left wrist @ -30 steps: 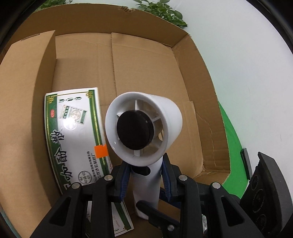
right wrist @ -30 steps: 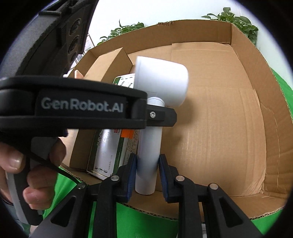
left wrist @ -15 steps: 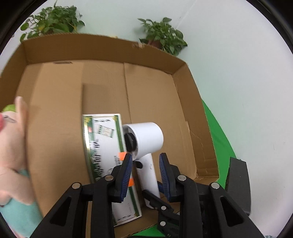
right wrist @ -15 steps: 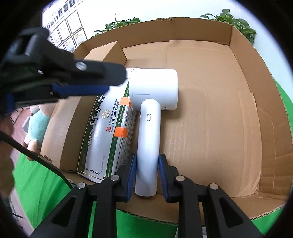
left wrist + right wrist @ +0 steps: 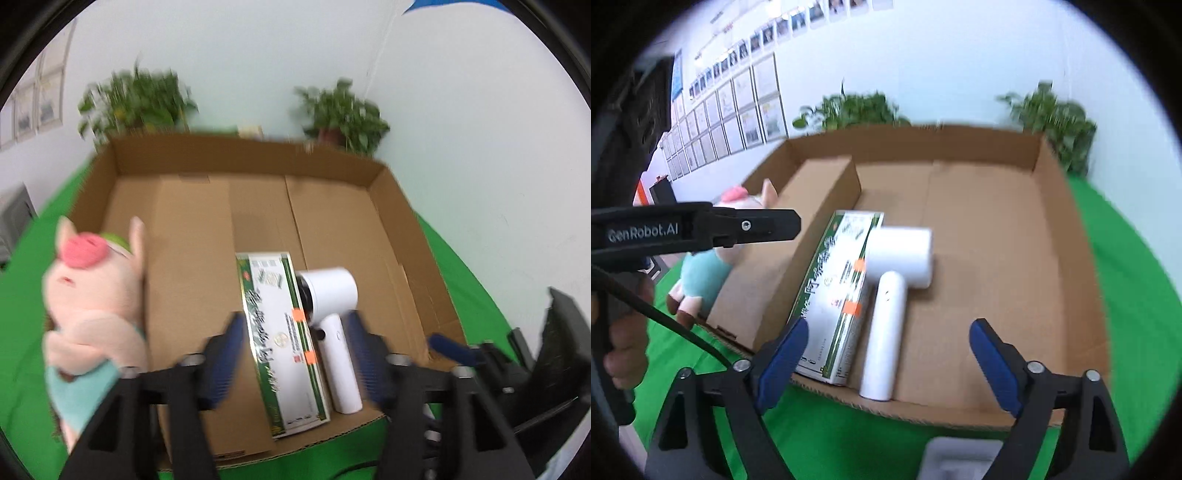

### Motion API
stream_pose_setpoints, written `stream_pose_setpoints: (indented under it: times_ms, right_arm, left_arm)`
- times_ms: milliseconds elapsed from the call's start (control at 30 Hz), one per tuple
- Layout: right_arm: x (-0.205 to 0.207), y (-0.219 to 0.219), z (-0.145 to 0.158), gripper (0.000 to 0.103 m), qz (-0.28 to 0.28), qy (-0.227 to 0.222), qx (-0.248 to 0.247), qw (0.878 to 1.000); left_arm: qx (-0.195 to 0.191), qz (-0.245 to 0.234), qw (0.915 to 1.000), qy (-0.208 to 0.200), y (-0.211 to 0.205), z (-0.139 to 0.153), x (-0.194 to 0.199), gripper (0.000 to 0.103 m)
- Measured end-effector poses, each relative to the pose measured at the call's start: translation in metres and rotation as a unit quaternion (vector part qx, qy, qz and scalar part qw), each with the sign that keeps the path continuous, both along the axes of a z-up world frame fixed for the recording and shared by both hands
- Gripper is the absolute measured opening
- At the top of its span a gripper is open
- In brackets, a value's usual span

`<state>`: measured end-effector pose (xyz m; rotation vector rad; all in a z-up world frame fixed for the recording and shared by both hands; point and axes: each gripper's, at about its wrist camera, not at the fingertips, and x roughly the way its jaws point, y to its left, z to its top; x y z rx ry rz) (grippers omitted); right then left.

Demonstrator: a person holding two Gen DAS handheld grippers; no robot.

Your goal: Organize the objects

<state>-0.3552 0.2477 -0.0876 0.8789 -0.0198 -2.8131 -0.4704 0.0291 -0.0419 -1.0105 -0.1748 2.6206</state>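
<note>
A white hair dryer (image 5: 334,332) lies flat in the cardboard box (image 5: 207,155), next to a green-and-white carton (image 5: 280,332). It also shows in the right wrist view (image 5: 890,314), beside the carton (image 5: 834,291) in the box (image 5: 1071,258). My left gripper (image 5: 295,354) is open and empty, above the box's near edge. My right gripper (image 5: 886,354) is open and empty, just short of the dryer's handle. A pink plush pig (image 5: 92,302) lies left of the box; it also shows in the right wrist view (image 5: 713,266).
A brown inner box (image 5: 798,236) fills the cardboard box's left side. Green cloth (image 5: 1126,277) covers the table. Potted plants (image 5: 343,114) stand behind the box against a white wall. A white object (image 5: 960,458) lies under my right gripper.
Both grippers opened and pulled back and up from the box. The hair dryer, held in both before, now lies flat beside the carton.
</note>
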Motion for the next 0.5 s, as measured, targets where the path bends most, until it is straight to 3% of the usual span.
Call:
stream_pose_setpoints:
  times_ms: [67,167,300,500]
  right_arm:
    - [-0.025,0.004,0.001,0.102,-0.008,0.018,0.000,1.000]
    - [-0.009,0.009,0.005,0.102,-0.024,0.035,-0.005,0.999]
    - [-0.022,0.009,0.004,0.102,-0.041,0.033,-0.006,0.999]
    - [0.001,0.017,-0.001,0.102,-0.037,0.025,-0.016,0.999]
  left_arm:
    - [-0.024,0.026,0.9982,0.048,0.001,0.011,0.023,0.102]
    - [-0.049,0.053,0.9929,0.095,0.000,0.022,0.052,0.102]
    - [-0.073,0.073,0.9909,0.087,0.003,0.022,0.069,0.102]
    - [-0.076,0.080,0.9904,0.083,0.006,0.016,0.085,0.102]
